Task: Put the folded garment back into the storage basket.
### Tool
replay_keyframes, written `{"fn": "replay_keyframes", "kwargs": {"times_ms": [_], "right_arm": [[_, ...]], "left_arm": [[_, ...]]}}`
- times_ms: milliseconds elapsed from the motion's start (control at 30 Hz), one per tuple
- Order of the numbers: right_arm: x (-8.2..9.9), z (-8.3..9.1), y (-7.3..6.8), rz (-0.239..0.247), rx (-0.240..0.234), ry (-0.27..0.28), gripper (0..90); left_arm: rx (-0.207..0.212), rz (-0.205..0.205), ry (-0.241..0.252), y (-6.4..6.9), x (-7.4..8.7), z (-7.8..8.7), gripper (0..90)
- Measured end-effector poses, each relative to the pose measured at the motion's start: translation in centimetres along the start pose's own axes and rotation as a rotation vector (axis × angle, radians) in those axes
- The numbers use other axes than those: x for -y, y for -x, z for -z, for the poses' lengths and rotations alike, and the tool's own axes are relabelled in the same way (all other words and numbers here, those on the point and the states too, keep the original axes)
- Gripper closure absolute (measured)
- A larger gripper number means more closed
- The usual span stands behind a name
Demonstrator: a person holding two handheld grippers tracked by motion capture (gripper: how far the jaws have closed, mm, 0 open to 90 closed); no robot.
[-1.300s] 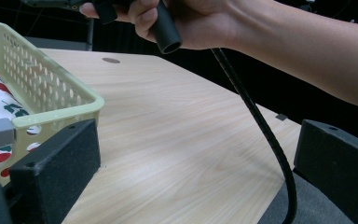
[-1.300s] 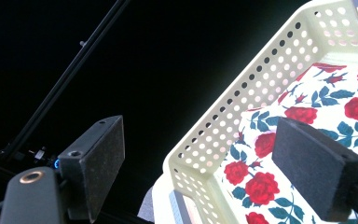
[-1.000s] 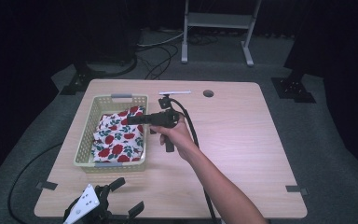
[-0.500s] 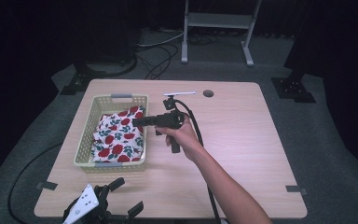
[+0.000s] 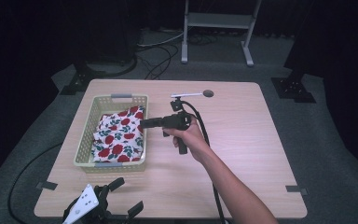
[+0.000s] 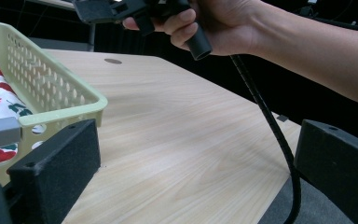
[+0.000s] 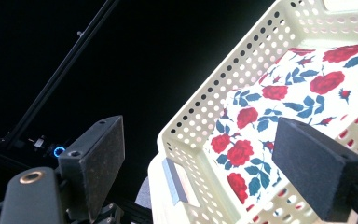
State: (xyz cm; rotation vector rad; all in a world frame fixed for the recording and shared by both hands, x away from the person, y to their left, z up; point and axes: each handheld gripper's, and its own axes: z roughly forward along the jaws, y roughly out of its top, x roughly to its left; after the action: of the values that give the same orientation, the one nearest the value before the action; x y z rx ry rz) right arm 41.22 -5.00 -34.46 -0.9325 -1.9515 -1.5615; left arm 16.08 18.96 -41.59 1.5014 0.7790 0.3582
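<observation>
The right gripper (image 5: 145, 123) hovered with wide, empty jaws over the 3 o'clock rim of the pale perforated plastic basket (image 5: 85, 140), where the rose-printed folded cloth (image 5: 119, 137) lay, so a low approach could catch the rim.

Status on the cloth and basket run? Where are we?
Looks done: the rose-print cloth lies folded inside the basket. In hand: nothing; the right gripper hovers at the basket's right rim, jaws open and empty. The left gripper rests at the table's near edge, jaws open. Left: probably only setting the right gripper down.
</observation>
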Motion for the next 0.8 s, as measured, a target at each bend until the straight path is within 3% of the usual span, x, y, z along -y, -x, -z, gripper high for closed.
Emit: {"fn": "replay_keyframes", "kwargs": {"times_ms": [800], "right_arm": [[1.0,3.4,0.8,-0.002,0.035,-0.013,16.1]], "left_arm": [[-0.002,0.001,0.001,-0.1,0.0,0.0,0.0]]}}
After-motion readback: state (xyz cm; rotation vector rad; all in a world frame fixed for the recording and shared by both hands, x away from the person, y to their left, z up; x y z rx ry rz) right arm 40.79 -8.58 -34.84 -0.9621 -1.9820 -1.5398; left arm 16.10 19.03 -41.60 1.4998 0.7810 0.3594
